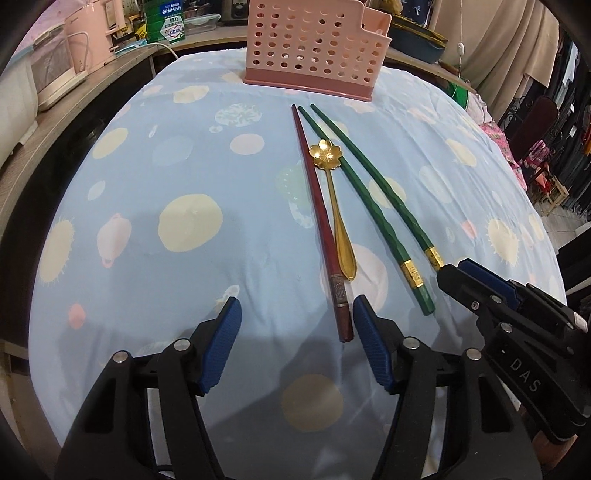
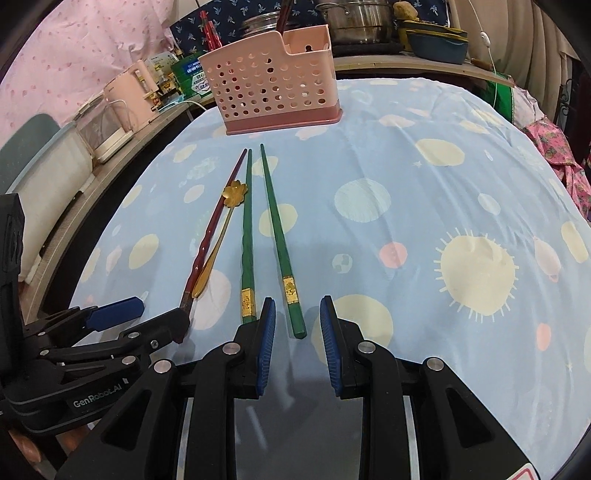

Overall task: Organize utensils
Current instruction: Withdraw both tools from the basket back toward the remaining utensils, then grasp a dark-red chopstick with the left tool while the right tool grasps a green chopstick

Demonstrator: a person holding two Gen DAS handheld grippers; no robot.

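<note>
A red chopstick [image 1: 317, 214], a gold flower-headed spoon [image 1: 334, 199] and two green chopsticks [image 1: 369, 199] lie side by side on the blue spotted tablecloth [image 1: 166, 184], pointing at a pink perforated utensil holder [image 1: 314, 48]. My left gripper [image 1: 295, 339] is open, its right pad beside the red chopstick's butt end. My right gripper [image 2: 297, 336] is open with the butt end of the right green chopstick [image 2: 284, 258] between its pads. The holder [image 2: 273, 85] has a dark red utensil standing in it.
Pink kitchen appliances [image 1: 62, 70] and a green box stand on a counter at the back left. Pots [image 2: 354, 22] and a blue dish sit behind the holder. Clothes and a chair are off the table's right side.
</note>
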